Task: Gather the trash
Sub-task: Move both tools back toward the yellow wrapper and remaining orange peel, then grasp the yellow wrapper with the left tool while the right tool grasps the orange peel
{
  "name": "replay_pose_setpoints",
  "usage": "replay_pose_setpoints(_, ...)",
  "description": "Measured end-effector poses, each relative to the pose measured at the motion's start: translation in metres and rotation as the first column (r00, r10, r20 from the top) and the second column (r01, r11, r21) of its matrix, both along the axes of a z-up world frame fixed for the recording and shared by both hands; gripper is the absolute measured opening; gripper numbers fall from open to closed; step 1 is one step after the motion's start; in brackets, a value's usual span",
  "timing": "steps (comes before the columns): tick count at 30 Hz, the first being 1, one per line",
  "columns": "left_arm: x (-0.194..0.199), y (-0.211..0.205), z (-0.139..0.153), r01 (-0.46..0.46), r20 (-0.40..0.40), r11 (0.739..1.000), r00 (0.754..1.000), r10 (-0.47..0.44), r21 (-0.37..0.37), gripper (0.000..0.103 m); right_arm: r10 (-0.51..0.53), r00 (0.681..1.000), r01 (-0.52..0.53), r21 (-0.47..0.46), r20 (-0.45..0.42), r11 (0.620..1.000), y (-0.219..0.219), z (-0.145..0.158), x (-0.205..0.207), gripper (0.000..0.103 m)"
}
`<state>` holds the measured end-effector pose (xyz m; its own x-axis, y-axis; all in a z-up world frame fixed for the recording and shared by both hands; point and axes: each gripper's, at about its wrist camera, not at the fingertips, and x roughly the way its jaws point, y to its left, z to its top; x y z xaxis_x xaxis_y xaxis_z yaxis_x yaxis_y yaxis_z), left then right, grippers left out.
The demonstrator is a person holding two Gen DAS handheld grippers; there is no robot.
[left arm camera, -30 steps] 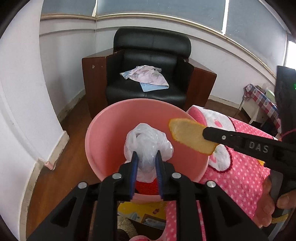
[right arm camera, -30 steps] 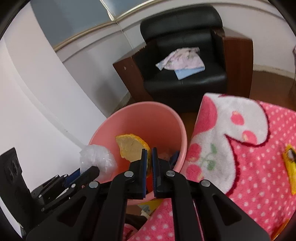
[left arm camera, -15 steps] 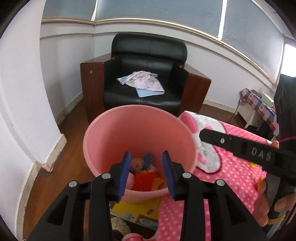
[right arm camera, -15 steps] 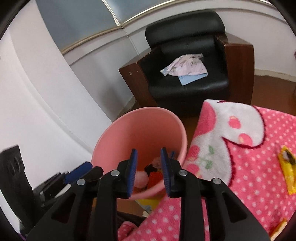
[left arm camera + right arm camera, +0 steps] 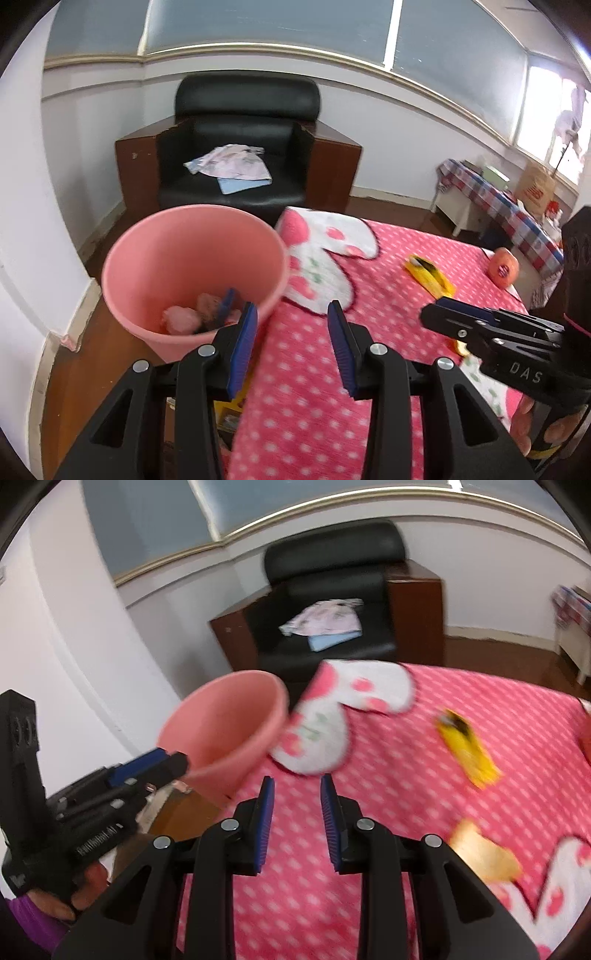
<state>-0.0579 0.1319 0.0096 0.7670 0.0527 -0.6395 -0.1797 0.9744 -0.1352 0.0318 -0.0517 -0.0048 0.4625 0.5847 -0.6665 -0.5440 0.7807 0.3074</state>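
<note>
Blue-padded fingers of the left gripper [image 5: 291, 325] and right gripper [image 5: 296, 805] have just been opening and stand released, nothing between them. Beyond them on the pink polka-dot blanket [image 5: 303, 398], right of the round pink plastic bin [image 5: 192, 273], lie a tan peel scrap [image 5: 484, 853], yellow wrapper [image 5: 428, 275] and orange fruit [image 5: 503, 266]. A hasty reach could snag the fleece. The bin touches the blanket's edge; open blanket lies rightward.

Soft daylight, both views smeared by motion

Light comes from the window band [image 5: 295, 33] above my chair [image 5: 243, 147], brightest at the far right pane, which blows out white. My right view is blurrier: the pink blanket [image 5: 406, 775] and bucket [image 5: 229, 723] streak. Fisheye bends the walls and blackens every corner. Shadows stay faint.
</note>
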Motion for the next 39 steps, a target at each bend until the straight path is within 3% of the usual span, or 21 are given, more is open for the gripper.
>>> replay_pose_setpoints(7, 0.004, -0.040, -0.004, 0.071, -0.013, 0.997, 0.997, -0.071, 0.011, 0.039, -0.158, 0.987, 0.158, -0.009, -0.011, 0.987, -0.082, -0.011, -0.004, 0.026)
replay_pose_setpoints(15, 0.009, -0.068, -0.007, 0.123, -0.029, 0.992, 0.992, -0.122, 0.027, 0.039, -0.252, 0.966, 0.253, 0.013, -0.054, 0.967, -0.144, -0.029, -0.005, 0.026)
replay_pose_setpoints(25, 0.023, -0.090, -0.013, 0.157, -0.063, 0.986, 0.986, -0.153, 0.060, 0.039, -0.245, 0.960, 0.252, 0.040, -0.132, 0.967, -0.158, -0.056, 0.008, 0.026)
replay_pose_setpoints(39, 0.062, -0.112, -0.020, 0.170, -0.098, 0.981, 0.982, -0.160, 0.094, 0.039, -0.183, 0.958, 0.200, 0.053, -0.221, 0.978, -0.145, -0.081, 0.037, 0.026)
